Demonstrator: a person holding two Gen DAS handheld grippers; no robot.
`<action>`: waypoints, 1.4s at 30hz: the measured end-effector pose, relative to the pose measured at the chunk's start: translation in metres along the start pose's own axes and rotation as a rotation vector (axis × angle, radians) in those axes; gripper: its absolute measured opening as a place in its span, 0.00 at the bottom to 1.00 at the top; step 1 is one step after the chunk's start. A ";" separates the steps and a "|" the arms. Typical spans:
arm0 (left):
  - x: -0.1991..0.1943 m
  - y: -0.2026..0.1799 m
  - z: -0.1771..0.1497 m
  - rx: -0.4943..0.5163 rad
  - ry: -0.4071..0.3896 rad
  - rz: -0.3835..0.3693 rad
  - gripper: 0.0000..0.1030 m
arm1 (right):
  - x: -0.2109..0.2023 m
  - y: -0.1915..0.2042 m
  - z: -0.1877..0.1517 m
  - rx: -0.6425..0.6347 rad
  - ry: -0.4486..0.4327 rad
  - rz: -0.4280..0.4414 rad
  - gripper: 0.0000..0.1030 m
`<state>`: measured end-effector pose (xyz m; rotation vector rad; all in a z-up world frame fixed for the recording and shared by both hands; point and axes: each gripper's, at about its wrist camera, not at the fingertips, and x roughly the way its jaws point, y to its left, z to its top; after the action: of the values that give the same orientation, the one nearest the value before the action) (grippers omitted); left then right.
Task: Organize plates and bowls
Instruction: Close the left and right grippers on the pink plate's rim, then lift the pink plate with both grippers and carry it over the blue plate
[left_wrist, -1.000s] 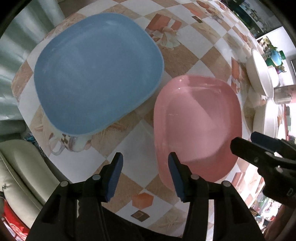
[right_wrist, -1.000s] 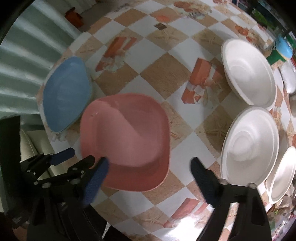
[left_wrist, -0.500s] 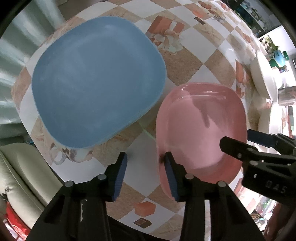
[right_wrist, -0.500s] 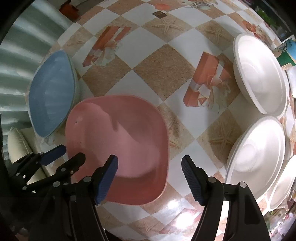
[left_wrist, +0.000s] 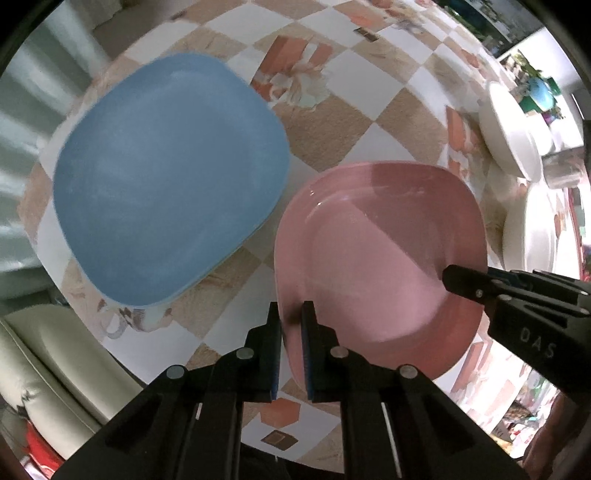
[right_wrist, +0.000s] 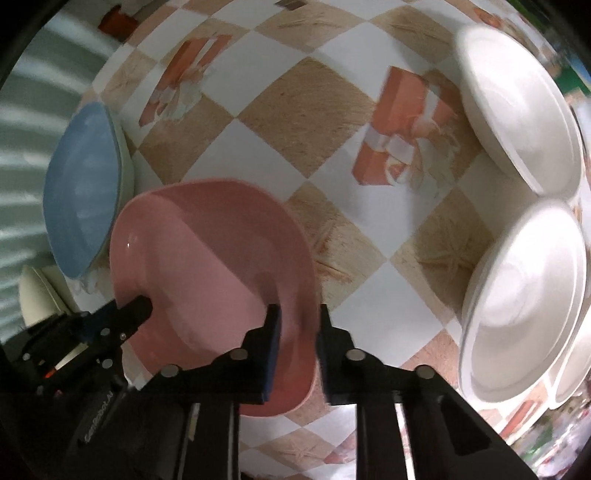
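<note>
Two grippers' fingers (left_wrist: 309, 325) have just closed, pinching opposite rims of the glossy, rounded-square pink plate (left_wrist: 376, 258)

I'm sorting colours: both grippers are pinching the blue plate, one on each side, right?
Not quite. Both grippers pinch the pink plate, one on each side; the blue plate lies untouched beside it. The left wrist view shows the left gripper on its rim, the right gripper opposite.

Bare tablecloth (right_wrist: 295, 110) between pink plate (right_wrist: 210, 266), white bowls (right_wrist: 517, 122).
</note>
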<state>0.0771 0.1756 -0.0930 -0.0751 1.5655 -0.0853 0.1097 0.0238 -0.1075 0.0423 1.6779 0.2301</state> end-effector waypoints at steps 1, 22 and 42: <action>-0.004 -0.002 -0.001 0.013 -0.010 0.010 0.10 | -0.003 0.000 -0.002 0.004 -0.011 0.002 0.15; -0.070 -0.026 0.001 0.180 -0.069 0.068 0.10 | -0.060 0.010 -0.063 0.098 -0.136 0.093 0.10; -0.094 0.009 0.034 0.465 -0.024 0.107 0.13 | -0.085 0.046 -0.057 0.272 -0.146 0.162 0.10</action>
<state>0.1113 0.1938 0.0002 0.3714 1.4881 -0.3590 0.0591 0.0482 -0.0106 0.3906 1.5509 0.1159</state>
